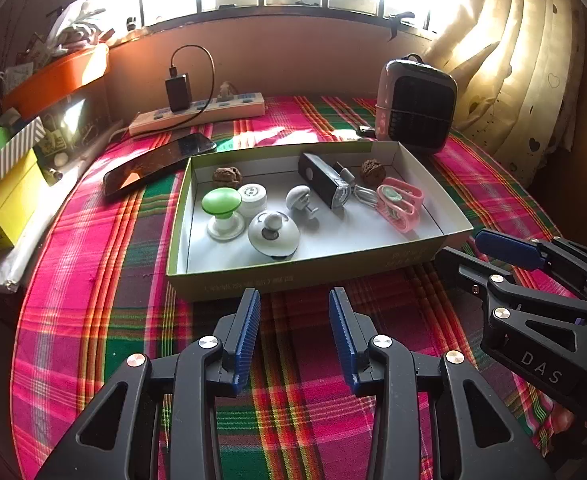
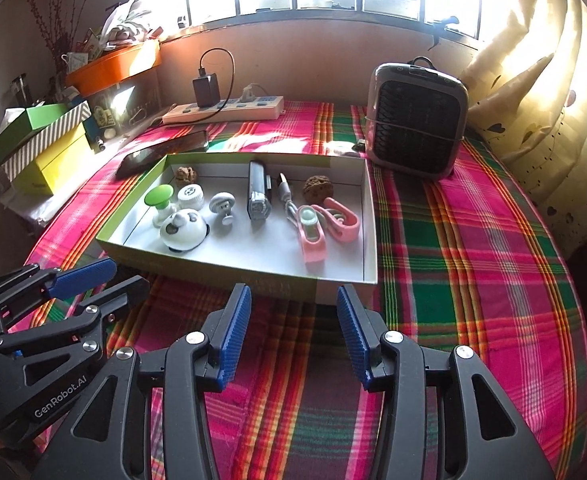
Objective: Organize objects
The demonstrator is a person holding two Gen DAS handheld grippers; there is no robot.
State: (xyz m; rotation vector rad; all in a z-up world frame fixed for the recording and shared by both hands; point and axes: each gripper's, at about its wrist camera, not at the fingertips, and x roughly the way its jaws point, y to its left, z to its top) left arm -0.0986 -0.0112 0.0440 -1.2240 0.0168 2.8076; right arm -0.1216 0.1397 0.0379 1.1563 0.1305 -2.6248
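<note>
Blue ribbed pads line both grippers. Left gripper (image 1: 294,336) stands partly open with nothing between its fingers, over plaid cloth (image 1: 105,280). Right gripper (image 2: 293,334) is likewise partly open and empty. Only the right wrist view shows the cloth at 3 o'clock of the box (image 2: 345,280); only the left shows the full phone (image 1: 153,164). At 12 o'clock of both grippers sits the box, holding a black flashlight (image 2: 258,190), long axis running 12 to 6, lens toward 6.
</note>
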